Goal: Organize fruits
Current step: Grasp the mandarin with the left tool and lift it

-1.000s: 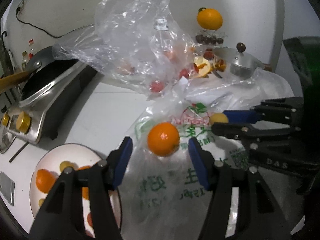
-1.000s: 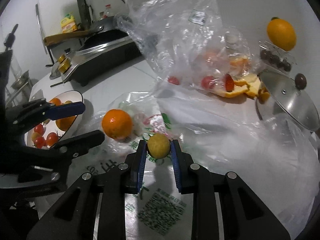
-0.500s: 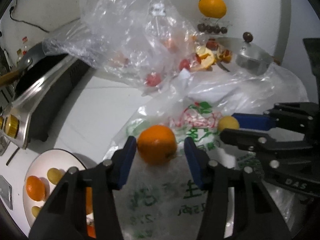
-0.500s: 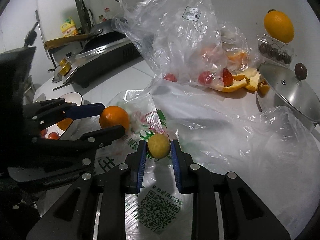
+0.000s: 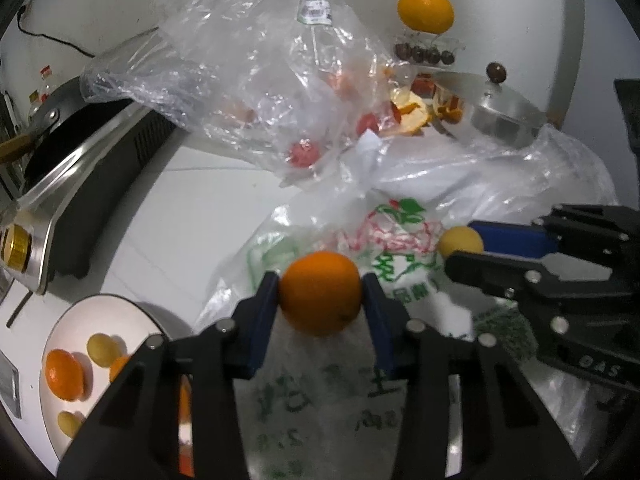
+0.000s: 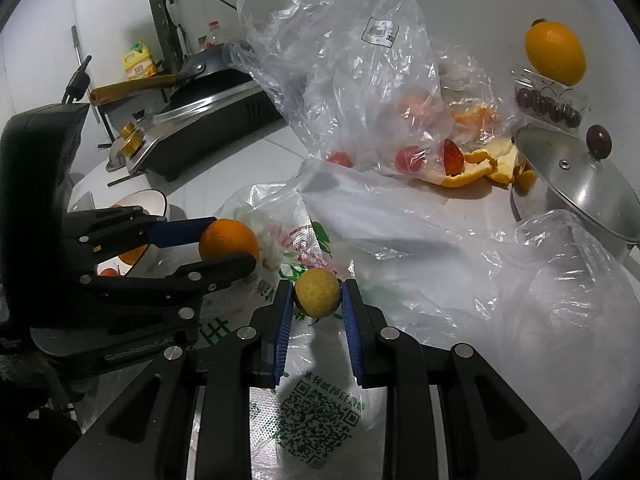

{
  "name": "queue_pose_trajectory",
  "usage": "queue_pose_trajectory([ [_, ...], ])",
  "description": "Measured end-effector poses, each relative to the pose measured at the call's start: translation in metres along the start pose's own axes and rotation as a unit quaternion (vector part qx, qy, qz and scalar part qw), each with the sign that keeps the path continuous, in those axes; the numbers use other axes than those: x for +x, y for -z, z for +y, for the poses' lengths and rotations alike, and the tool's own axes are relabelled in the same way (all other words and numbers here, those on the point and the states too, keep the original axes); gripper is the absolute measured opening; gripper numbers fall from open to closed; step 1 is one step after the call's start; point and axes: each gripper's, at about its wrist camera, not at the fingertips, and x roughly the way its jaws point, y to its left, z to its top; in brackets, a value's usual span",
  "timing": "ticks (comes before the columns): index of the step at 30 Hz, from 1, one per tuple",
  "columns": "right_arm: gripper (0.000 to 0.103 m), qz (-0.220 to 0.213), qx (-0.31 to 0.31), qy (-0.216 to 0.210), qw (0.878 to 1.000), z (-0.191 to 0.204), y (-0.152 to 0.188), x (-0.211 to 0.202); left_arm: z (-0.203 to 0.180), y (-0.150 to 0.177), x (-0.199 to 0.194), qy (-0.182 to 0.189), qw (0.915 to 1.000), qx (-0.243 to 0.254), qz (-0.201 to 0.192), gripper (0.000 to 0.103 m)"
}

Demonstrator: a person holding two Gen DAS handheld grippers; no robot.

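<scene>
My left gripper (image 5: 320, 298) is shut on an orange (image 5: 320, 293) over a printed plastic bag (image 5: 384, 232); the orange also shows in the right wrist view (image 6: 229, 243). My right gripper (image 6: 317, 298) is shut on a small yellow fruit (image 6: 317, 297), seen in the left wrist view (image 5: 460, 241) to the right of the orange. A white plate (image 5: 76, 320) at lower left holds oranges and small yellow fruits; in the right wrist view it (image 6: 160, 202) sits behind the left gripper.
A clear bag (image 5: 260, 60) with red fruits lies behind. Orange peel (image 6: 472, 172), a pot with a steel lid (image 6: 576, 184), a box of dark fruits (image 6: 548, 106) topped by an orange (image 6: 555, 56) stand at back right. A stove with a pan (image 5: 68, 168) is left.
My left gripper's jaws have closed onto the orange, which lay loose between them a second ago. The right gripper still holds the yellow fruit and has barely moved.
</scene>
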Motion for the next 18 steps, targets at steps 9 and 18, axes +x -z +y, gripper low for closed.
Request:
queue_pose_trajectory([
  [9,0.026,-0.012,-0.005,0.005,1.0,0.006,0.001,-0.015,-0.018,0.009,-0.031,0.035,0.9991,0.02,0.012,0.043],
  [18,0.027,-0.01,-0.001,0.017,1.0,0.006,0.015,-0.033,-0.033,0.027,-0.027,0.054,0.9971,0.026,0.046,0.044],
])
